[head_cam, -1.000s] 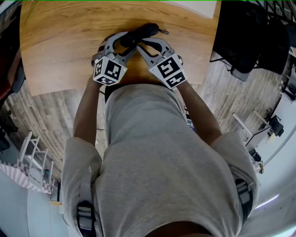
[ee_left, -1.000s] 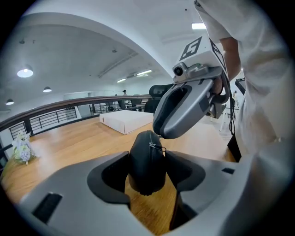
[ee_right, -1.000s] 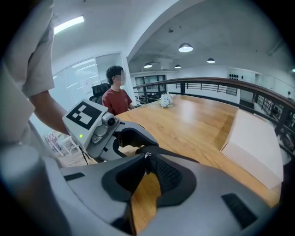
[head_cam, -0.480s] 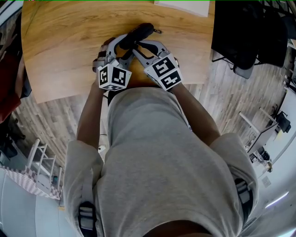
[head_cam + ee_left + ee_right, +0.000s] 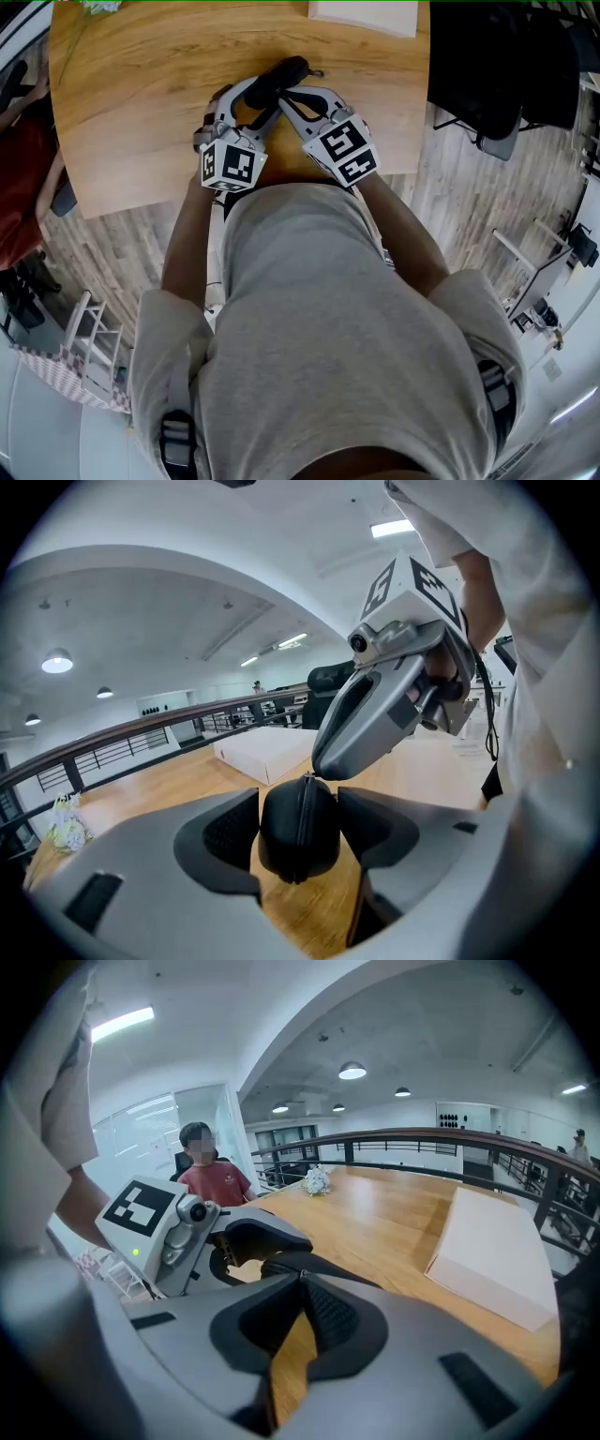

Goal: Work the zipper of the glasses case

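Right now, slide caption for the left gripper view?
Left claw clamps black glasses case; right claw, jaws just closed, nips the zipper pull at its top.

A: Light level?
B: Bright, even. Ceiling lamp (image 5: 56, 660) at 9 o'clock, strip light (image 5: 122, 1022) at 10 o'clock; mild sheen on table (image 5: 141, 94).
A: Picture quality?
B: Fisheye bend, black corners; my right gripper (image 5: 300, 1274) blurs near the lens.

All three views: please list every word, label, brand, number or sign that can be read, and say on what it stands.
No text can be read in any view.
Marker cubes: only black-and-white square patterns, with no letters or digits.
Box: plain white, no print showing.
Case: plain black, no brand showing.
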### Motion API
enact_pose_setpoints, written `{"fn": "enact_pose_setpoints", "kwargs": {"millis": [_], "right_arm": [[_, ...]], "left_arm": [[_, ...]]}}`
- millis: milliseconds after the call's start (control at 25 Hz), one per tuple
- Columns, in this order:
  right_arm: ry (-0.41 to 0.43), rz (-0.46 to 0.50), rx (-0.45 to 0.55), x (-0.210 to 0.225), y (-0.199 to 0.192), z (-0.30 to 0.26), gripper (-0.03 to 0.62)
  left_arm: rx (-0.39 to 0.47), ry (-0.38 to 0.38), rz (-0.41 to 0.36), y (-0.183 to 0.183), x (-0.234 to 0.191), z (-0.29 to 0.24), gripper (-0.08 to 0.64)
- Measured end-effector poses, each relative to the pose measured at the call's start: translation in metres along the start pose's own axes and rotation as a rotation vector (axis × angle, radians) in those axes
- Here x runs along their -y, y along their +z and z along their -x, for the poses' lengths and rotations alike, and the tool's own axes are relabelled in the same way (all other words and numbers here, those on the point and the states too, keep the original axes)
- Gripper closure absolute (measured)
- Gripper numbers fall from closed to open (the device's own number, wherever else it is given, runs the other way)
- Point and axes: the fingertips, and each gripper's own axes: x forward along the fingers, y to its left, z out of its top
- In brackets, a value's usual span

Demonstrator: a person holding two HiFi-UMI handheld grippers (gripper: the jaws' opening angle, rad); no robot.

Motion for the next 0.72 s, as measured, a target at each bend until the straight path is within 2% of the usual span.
{"fn": "enact_pose_setpoints", "kwargs": {"millis": [120, 280, 440, 720], "right_arm": [[0.038, -0.034, 0.029, 0.000, 0.005, 0.002, 0.551], [0.097, -0.081, 0.051, -0.002, 0.009, 0.007, 0.552], [0.116, -0.110, 0.057, 0.002, 0.010, 0.010, 0.552], [0.131, -0.106, 0.067, -0.010, 0.016, 0.009, 0.552]], "left_arm": [[0.017, -0.008, -0.008, -0.002, 0.000, -0.002, 0.293], [0.030, -0.036, -0.069, 0.000, 0.003, -0.004, 0.291], [0.032, -0.066, -0.061, 0.004, 0.004, -0.003, 0.288], [-0.016, -0.021, -0.071, 0.004, 0.002, -0.005, 0.290]]}}
